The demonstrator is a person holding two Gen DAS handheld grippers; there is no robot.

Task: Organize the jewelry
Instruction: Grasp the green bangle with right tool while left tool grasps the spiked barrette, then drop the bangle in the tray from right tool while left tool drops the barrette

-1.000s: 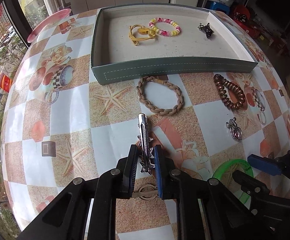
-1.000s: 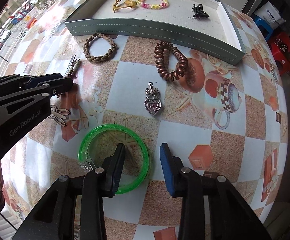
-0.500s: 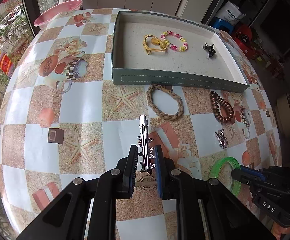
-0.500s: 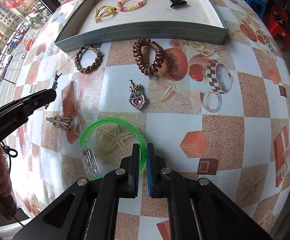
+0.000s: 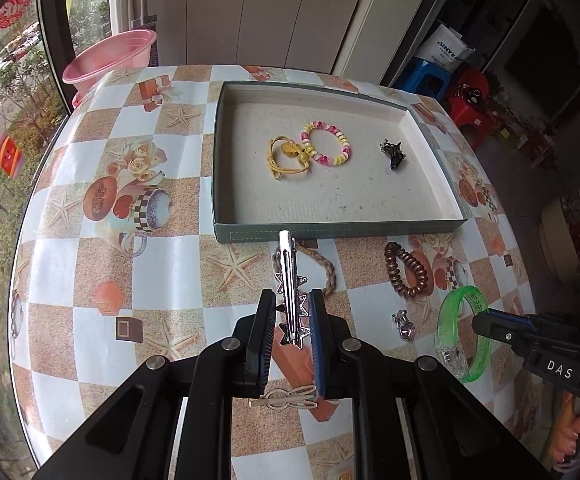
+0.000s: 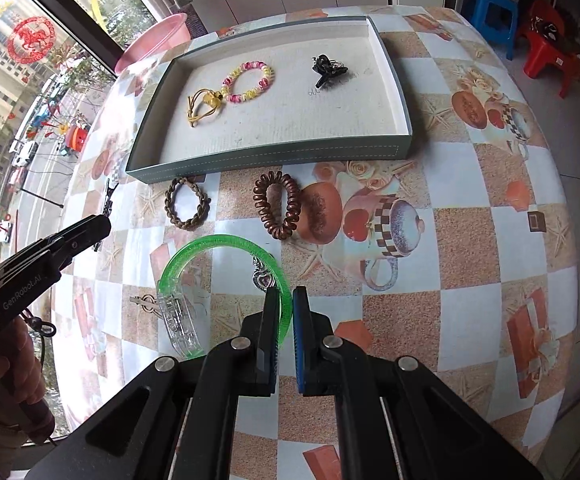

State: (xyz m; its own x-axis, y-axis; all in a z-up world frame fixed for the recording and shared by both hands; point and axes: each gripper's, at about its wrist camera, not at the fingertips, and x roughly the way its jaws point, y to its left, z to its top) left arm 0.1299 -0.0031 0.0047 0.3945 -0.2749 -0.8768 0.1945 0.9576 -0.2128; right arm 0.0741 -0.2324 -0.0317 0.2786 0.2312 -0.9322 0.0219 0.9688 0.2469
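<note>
My left gripper (image 5: 290, 304) is shut on a silver star hair clip (image 5: 288, 276), held above the table in front of the green tray (image 5: 330, 232). My right gripper (image 6: 286, 300) is shut on a green bangle (image 6: 194, 256), lifted off the table; the bangle also shows in the left wrist view (image 5: 456, 328). The tray (image 6: 274, 156) holds a yellow cord bracelet (image 6: 204, 106), a pink and yellow bead bracelet (image 6: 250, 80) and a black claw clip (image 6: 326, 68).
On the table lie a braided brown bracelet (image 6: 188, 204), a brown spiral hair tie (image 6: 278, 204), a heart pendant (image 6: 262, 278) and a flat silver clip (image 5: 286, 398). A pink basin (image 5: 110, 56) stands beyond the table's far left edge.
Both grippers have risen from the table. The right gripper closed on the green bangle and lifted it. The left gripper carried the star clip up toward the tray.
</note>
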